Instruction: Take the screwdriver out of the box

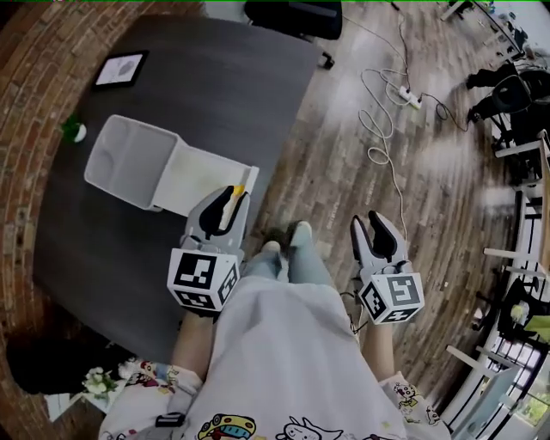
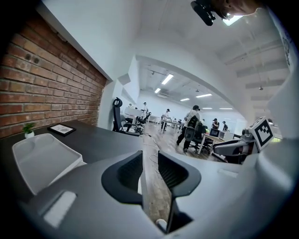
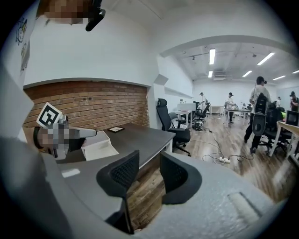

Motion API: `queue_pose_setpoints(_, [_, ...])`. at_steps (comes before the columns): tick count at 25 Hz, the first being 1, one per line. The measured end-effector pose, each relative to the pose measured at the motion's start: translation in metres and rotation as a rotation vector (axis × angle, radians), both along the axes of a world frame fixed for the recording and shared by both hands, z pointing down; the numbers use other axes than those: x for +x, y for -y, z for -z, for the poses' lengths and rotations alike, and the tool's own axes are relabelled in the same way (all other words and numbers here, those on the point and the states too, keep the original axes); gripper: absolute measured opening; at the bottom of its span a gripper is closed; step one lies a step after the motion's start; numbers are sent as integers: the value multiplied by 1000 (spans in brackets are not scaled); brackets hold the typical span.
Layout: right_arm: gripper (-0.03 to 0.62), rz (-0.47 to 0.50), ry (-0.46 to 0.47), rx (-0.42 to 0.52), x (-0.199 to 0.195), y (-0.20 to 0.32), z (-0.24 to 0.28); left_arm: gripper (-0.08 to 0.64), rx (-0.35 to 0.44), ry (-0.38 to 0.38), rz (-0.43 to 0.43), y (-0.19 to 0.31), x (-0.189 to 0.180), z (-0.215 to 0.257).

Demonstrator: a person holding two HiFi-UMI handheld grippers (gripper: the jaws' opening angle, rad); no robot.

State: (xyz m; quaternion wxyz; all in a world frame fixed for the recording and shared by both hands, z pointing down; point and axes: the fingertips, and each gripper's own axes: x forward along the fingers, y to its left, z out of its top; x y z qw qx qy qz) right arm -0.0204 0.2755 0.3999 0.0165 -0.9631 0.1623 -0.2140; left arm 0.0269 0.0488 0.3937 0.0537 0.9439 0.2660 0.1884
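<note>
A white box (image 1: 206,179) stands on the dark table (image 1: 215,86), its lid (image 1: 129,159) folded open to the left. By the box's near right corner a small yellow piece (image 1: 238,190) pokes out; whether it is the screwdriver I cannot tell, the rest is hidden. My left gripper (image 1: 225,204) hovers at that corner, open with nothing between its fingers; in the left gripper view its jaws (image 2: 150,170) frame the table edge, with the box (image 2: 42,158) to their left. My right gripper (image 1: 371,225) hangs open and empty over the wooden floor, right of the table (image 3: 149,175).
A framed picture (image 1: 120,69) and a small plant (image 1: 73,129) sit at the table's far left. An office chair (image 1: 292,17) stands beyond the table. Cables and a power strip (image 1: 408,96) lie on the floor. A brick wall runs along the left. People and desks fill the far room.
</note>
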Motion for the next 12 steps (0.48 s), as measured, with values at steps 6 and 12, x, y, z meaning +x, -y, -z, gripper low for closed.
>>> queue_pose_setpoints(6, [143, 196, -16, 3, 64, 32, 1, 114, -4, -4, 181, 32, 17, -1])
queue_pose_setpoints(12, [144, 514, -13, 14, 156, 86, 5, 115, -5, -5, 485, 67, 40, 8])
